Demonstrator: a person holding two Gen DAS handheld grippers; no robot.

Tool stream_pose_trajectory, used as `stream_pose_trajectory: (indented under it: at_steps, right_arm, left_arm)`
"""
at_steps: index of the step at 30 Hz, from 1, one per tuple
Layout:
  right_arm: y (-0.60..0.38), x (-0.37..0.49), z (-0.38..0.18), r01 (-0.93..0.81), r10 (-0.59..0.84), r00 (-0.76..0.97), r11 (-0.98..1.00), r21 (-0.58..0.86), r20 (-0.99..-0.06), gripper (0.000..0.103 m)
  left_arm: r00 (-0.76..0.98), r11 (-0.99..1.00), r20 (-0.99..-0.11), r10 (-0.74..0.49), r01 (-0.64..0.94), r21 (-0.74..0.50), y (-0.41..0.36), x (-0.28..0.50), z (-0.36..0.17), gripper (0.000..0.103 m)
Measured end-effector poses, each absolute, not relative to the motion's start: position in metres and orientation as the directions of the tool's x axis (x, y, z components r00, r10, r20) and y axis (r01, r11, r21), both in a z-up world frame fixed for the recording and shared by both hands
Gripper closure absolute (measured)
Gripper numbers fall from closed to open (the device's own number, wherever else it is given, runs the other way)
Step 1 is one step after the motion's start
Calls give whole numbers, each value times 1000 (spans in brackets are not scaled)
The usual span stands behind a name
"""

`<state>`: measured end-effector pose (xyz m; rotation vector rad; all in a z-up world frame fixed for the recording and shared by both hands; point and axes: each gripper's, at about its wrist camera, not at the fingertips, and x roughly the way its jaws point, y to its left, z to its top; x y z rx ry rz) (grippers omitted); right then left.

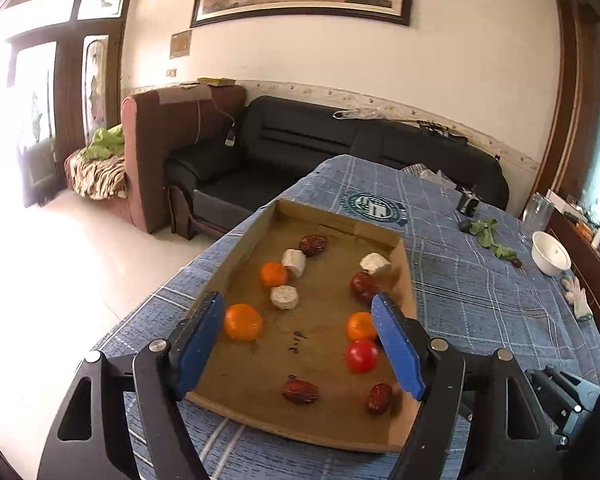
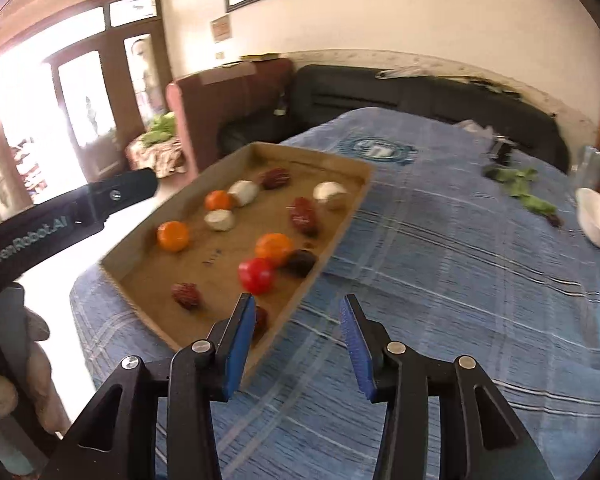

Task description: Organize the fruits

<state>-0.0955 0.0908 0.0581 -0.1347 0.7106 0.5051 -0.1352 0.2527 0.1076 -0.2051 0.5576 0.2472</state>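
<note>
Left wrist view: the left gripper (image 1: pixel 298 312) hangs over the near end of a shallow cardboard tray (image 1: pixel 404 276) on the blue plaid desk (image 1: pixel 480 304), its blue fingers spread wide with nothing between them. The fruits lie loose and mixed on the tray floor. Counted here: three oranges, one by the left finger (image 1: pixel 243 322), one mid-tray (image 1: pixel 273 275), one by the right finger (image 1: pixel 360 326); one red tomato (image 1: pixel 362 356); three white cut chunks (image 1: pixel 285 297) (what they are I cannot tell); and four dark red dates (image 1: pixel 300 391), two at the near edge, one at the far side, one beside the right finger. No kind is gathered together, so I judge the sorting is open work; a next move would call for lowering onto one piece and closing gently, since the round ones will roll.

Right wrist view: the right gripper (image 2: pixel 298 320) sits off the tray's near right corner, above the cloth, fingers apart and holding nothing. This picture is blurred. A dark piece (image 2: pixel 300 263) lies by the nearest orange, possibly a fifth date. A white bowl (image 2: pixel 598 216) stands well apart at the desk's far right; whether it serves the task I cannot say.
</note>
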Motion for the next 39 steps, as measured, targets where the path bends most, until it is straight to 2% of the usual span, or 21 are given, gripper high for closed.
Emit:
stream_pose_trajectory:
  at_steps: [4, 18, 39]
  right_arm:
    - [73, -97, 61, -434, 338, 689, 901, 9, -641, 54]
    - [25, -100, 59, -330, 252, 732, 944, -6, -633, 52]
    - [5, -98, 53, -285, 216, 742, 959, -6, -635, 49]
  left_arm:
    - [831, 963, -529, 171, -255, -88, 229, -136, 113, 25]
    - [850, 977, -494, 186, -214, 1, 177, -137, 121, 18]
    - [857, 978, -476, 196, -208, 29, 156, -137, 117, 16]
